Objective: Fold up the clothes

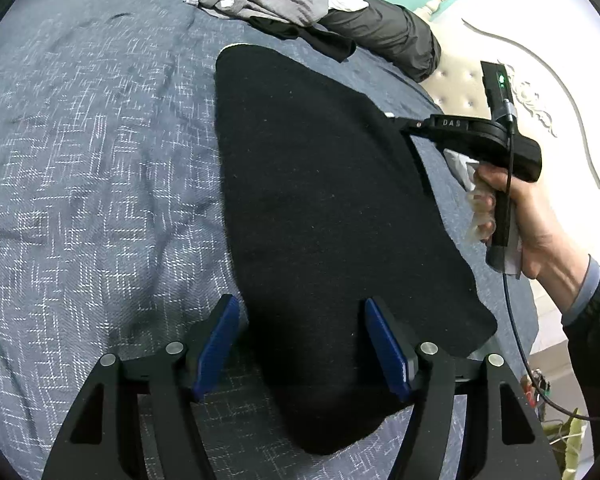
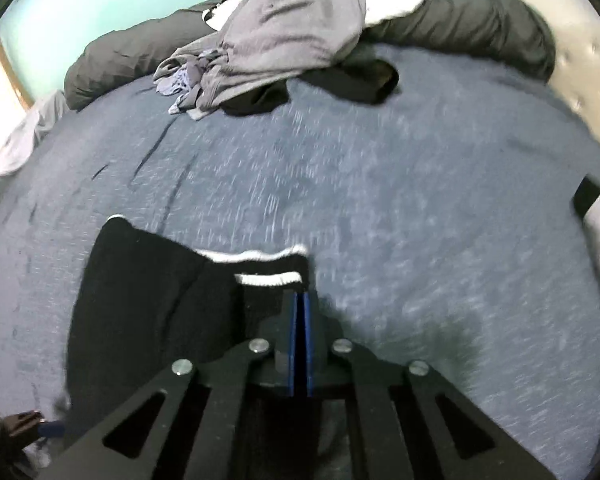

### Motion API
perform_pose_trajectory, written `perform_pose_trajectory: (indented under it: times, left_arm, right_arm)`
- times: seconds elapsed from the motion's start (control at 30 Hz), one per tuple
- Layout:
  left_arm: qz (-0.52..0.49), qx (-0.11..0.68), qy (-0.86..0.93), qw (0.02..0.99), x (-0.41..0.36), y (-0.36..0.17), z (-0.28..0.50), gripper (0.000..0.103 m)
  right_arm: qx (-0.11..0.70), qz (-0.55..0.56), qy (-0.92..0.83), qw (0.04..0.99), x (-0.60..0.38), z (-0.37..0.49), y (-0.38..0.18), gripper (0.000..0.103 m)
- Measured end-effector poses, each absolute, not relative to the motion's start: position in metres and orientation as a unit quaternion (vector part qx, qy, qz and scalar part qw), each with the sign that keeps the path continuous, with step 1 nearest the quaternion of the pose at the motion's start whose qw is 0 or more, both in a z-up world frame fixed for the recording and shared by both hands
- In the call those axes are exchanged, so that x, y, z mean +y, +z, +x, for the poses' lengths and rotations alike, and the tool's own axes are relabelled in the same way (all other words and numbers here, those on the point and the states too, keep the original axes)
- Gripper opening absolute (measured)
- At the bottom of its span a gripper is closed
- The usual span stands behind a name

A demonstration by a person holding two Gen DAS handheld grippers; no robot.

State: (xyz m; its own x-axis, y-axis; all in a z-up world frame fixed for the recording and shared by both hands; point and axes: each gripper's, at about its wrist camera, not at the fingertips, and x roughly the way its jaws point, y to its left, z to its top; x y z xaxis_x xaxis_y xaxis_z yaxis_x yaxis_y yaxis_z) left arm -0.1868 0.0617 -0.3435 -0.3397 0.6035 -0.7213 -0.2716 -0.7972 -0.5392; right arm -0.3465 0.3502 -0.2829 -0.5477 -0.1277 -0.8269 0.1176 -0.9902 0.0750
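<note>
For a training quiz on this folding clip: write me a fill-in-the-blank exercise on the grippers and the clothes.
1. The left gripper hovers over the black garment with its jaws ____.
2. The right gripper is shut on the garment's edge, which carries a ____ stripe.
3. The garment lies on a ____ bedspread.
4. The topmost garment in the pile of unfolded clothes is ____.

Missing words: open; white; blue; grey
</note>
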Motion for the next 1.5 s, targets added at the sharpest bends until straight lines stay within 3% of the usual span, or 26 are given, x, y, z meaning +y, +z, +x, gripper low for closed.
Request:
perform_pose_trajectory:
  times: [0.13, 0.37, 0.53, 0.77, 0.93, 1.13, 1.5]
  left_arm:
    - [-0.506, -0.165, 0.801, 0.273, 0.060, -0.343, -0.185, 0.069]
    - [-0.507, -0.171, 0.799, 0.274, 0.054, -0.346, -0.177, 0.070]
    - [-0.508, -0.166, 0.801, 0.270, 0.050, -0.343, -0.175, 0.070]
    - [-0.511, -0.159, 0.804, 0.259, 0.045, -0.333, -0.170, 0.070]
    - [-0.511, -0.157, 0.806, 0.253, 0.040, -0.326, -0.160, 0.070]
    - [-0.515, -0.147, 0.807, 0.249, 0.039, -0.322, -0.148, 0.070]
    - [-0.520, -0.133, 0.811, 0.235, 0.049, -0.317, -0.148, 0.070]
  right_arm:
    - [0.027, 0.469, -0.881, 0.062, 0.341, -0.359, -0.287, 0.003]
    - [0.013, 0.504, -0.862, 0.056, 0.347, -0.376, -0.322, 0.003]
    - [-0.010, 0.488, -0.871, 0.050, 0.361, -0.369, -0.301, 0.006]
    - [-0.025, 0.467, -0.877, 0.109, 0.352, -0.312, -0.256, 0.008]
    - [-0.016, 0.500, -0.856, 0.130, 0.336, -0.277, -0.272, 0.008]
    - [-0.013, 0.550, -0.832, 0.076, 0.344, -0.269, -0.308, 0.008]
    - [-0.010, 0.518, -0.845, 0.131, 0.319, -0.204, -0.265, 0.008]
